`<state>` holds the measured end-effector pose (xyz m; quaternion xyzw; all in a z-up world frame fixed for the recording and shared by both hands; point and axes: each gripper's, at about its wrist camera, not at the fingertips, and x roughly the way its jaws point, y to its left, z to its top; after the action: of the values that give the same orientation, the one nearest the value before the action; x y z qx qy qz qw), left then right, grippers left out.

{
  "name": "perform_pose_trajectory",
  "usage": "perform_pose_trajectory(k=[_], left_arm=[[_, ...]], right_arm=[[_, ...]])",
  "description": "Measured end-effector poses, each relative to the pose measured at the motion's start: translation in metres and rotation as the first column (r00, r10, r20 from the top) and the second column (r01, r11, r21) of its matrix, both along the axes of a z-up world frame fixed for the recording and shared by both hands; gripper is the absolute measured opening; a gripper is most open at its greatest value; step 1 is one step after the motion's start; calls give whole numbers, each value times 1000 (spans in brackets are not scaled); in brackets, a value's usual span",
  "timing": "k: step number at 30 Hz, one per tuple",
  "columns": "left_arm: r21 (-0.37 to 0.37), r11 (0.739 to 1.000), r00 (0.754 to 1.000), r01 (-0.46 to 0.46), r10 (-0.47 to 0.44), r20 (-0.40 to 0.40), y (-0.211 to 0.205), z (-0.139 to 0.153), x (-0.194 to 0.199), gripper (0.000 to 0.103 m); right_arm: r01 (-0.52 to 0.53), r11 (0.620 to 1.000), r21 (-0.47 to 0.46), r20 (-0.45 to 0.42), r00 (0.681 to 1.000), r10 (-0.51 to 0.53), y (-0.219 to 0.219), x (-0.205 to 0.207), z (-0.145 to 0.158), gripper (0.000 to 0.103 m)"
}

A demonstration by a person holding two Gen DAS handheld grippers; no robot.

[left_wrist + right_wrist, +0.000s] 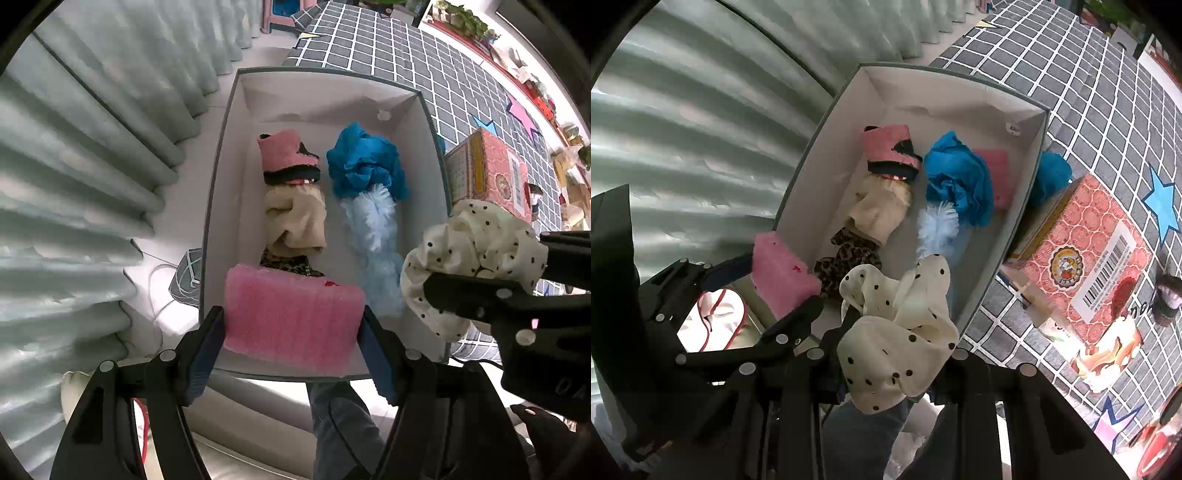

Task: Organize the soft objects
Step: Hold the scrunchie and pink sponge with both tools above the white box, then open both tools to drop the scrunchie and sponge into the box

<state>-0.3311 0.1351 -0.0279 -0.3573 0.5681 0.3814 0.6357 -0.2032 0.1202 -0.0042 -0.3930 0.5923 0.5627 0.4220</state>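
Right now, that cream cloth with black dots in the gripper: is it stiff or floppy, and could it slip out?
Probably floppy: the polka-dot cloth bunches and droops in folds around the right gripper. It looks thin, so likely light. It seems unlikely to slip, since the fabric crumples between the closed fingers, though loose folds could snag on the box rim.

**Surroundings: non-task items in view**

A pleated grey-green curtain (92,155) fills the left of both views. A dark grey mat with a white grid (424,62) covers the floor at upper right; it carries a blue star (1161,206) and a pink star (521,114). A red patterned carton with a barcode label (1086,254) sits at right on the mat. White cables (159,280) lie on the floor at centre left.
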Motion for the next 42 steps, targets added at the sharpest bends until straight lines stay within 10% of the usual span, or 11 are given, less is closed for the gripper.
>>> perform_pose_trajectory(k=[29,42], left_arm=[[-27,1000,1000,12,-12,-4,7,-14,10,75],[-62,998,997,-33,37,67,15,-11,14,91]], right_arm=[[-2,1000,7,-4,1000,2,6,-5,-5,30],[23,998,61,-12,1000,-22,7,14,19,83]])
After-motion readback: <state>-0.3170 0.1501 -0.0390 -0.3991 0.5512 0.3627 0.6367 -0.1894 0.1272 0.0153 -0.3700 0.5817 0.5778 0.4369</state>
